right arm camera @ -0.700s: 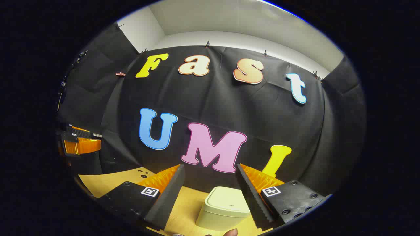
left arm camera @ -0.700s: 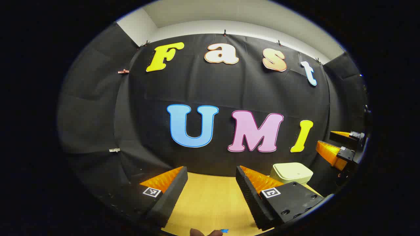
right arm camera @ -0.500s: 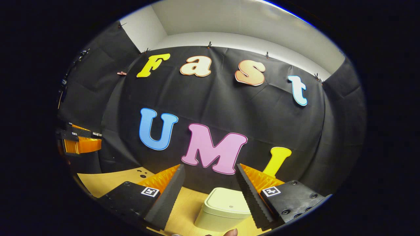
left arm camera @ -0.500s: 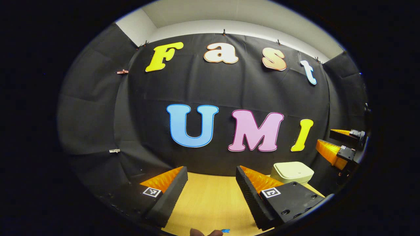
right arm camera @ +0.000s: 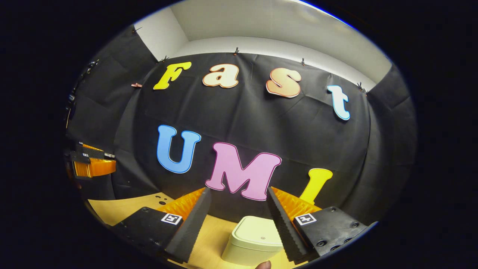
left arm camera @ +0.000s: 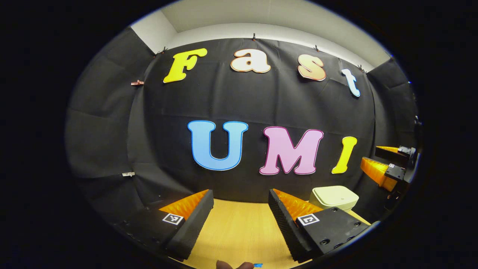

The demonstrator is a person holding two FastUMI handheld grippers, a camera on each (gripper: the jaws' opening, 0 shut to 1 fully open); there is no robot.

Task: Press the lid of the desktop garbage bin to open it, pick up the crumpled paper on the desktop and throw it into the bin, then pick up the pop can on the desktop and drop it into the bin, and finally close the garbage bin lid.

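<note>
Lower centre of the left gripper view: my left gripper (left arm camera: 241,201) is spread over bare tabletop (left arm camera: 239,231); the garbage bin (left arm camera: 333,197), lid closed, sits lower right near the right gripper (left arm camera: 384,164), also spread. Right gripper view: my right gripper (right arm camera: 238,200) frames the garbage bin (right arm camera: 254,239) at bottom centre, without touching it.

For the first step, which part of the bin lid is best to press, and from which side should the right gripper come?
Come from above with the right gripper and press the flat top of the closed lid on the garbage bin, probably near its small centre mark, since that face lies level and bare.
</note>
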